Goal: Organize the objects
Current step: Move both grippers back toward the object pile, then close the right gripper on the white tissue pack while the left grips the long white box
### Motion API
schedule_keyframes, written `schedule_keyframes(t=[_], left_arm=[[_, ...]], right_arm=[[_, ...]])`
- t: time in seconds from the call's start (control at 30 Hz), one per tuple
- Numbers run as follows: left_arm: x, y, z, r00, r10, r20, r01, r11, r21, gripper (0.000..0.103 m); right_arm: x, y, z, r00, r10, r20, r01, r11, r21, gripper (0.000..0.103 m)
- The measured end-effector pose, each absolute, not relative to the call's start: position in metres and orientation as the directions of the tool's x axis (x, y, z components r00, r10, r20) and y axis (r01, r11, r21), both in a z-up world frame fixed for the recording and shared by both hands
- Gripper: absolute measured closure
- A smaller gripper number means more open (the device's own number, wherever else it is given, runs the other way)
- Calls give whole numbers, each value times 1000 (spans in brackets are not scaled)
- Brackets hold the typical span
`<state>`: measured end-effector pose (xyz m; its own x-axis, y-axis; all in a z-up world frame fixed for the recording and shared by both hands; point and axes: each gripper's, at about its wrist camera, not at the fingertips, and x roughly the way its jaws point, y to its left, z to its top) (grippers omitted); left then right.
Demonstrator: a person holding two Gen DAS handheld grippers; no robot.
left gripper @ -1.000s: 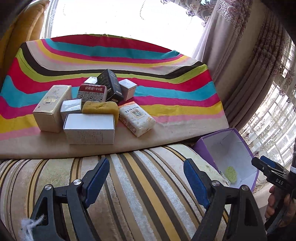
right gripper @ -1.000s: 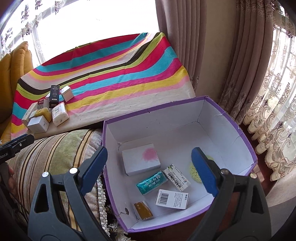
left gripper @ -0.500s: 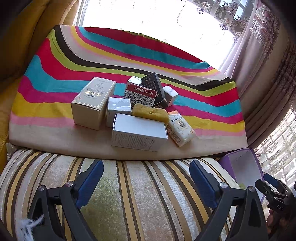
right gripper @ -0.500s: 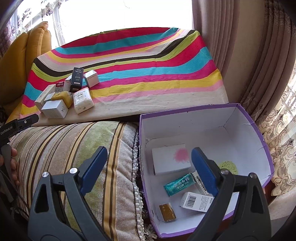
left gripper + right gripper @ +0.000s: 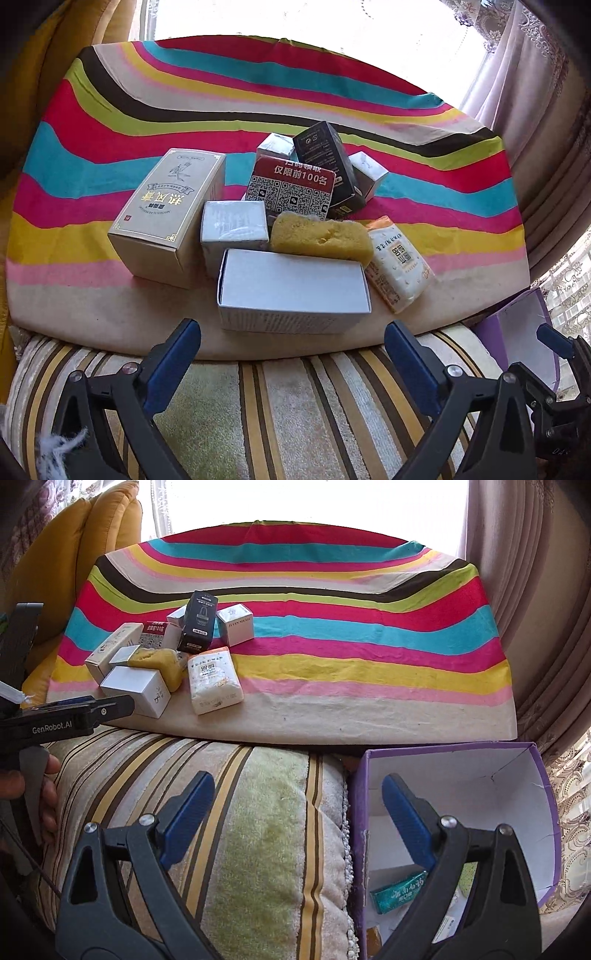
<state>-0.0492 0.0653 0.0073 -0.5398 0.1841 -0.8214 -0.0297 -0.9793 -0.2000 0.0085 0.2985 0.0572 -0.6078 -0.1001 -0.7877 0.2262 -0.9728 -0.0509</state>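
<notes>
A cluster of small boxes lies on the striped cloth [image 5: 110, 147]. In the left wrist view, nearest is a white box [image 5: 291, 291], with a yellow sponge [image 5: 321, 238] behind it, a white snack packet [image 5: 397, 264] to the right, a cream box [image 5: 168, 206] to the left, and a red QR box [image 5: 291, 188] and black box [image 5: 327, 162] further back. My left gripper [image 5: 293, 343] is open and empty just short of the white box. My right gripper [image 5: 297, 797] is open and empty, over the cushion beside the purple box [image 5: 539, 812]. The same cluster [image 5: 166, 653] shows in the right wrist view.
A striped cushion [image 5: 258, 830] lies between the cloth and me. The purple box holds a green packet [image 5: 399, 891] and other small items. A yellow sofa cushion [image 5: 74, 554] stands at the left. Curtains [image 5: 535, 590] hang at the right.
My left gripper has moved forward and left, close to the white box. My right gripper has swung left, from over the purple box to over the cushion.
</notes>
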Motion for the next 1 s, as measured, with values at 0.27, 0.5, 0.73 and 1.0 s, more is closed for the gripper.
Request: schedule_keyframes(t=[0.27,0.5,0.73,1.0], left_arm=[[-69,68,-1,-514,163,-842,-31,-985,-171,2],[-67,58,-1,-523,185,-832,-22,-979,-204,12],[-60,49,-1,-555,212,-805,-6,-968,-250,13],[-37,40,13,-602,241,-761,3,-953,-303,13]], right_arm=[[-29,264,45,-575,-120,-809,303,-950,-75,9],[-56,236,31,-536,-139,-833,375,-923,-88,9],[-75,216,20,-511,-143,-848,428,-897,-107,9],[-95,209,16,-506,-156,-848,432,-897,-92,9]])
